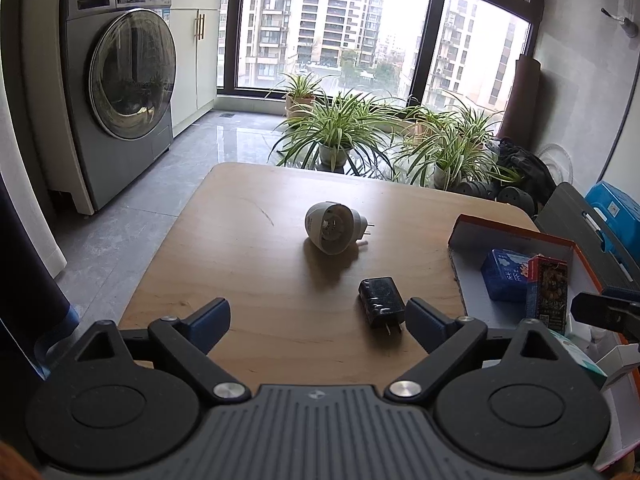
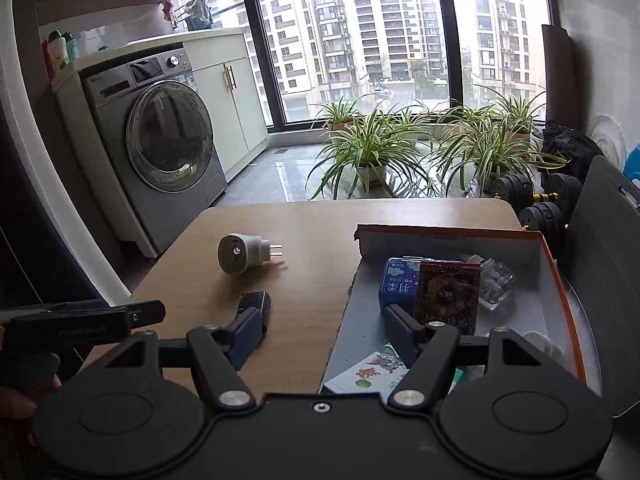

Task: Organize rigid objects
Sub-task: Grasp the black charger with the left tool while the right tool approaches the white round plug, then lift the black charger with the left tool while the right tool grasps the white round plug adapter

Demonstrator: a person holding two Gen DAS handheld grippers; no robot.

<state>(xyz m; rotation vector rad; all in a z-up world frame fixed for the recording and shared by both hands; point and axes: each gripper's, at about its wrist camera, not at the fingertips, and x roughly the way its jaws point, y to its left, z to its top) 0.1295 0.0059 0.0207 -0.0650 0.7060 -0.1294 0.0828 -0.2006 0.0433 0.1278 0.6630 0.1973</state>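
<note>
Left wrist view shows the left gripper [image 1: 318, 320] spread wide and empty over the wooden table [image 1: 248, 248], the black charger [image 1: 381, 301] lying flat just at one o'clock of its gap and the white plug-in lamp [image 1: 334, 227] farther at twelve. Right gripper [image 2: 320, 332], parted and empty, straddles the near-left wall of the orange-rimmed box [image 2: 558, 276], which holds a blue carton [image 2: 398, 282] and red card pack [image 2: 448, 294] at its one o'clock.

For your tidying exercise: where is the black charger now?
In the left wrist view, the black charger lies on the table, near the white plug-in device, left of the box.

A washing machine [image 1: 120, 92] stands left — spider plants [image 1: 340, 128] and dumbbells [image 2: 536, 200] by the window [image 1: 340, 20].
</note>
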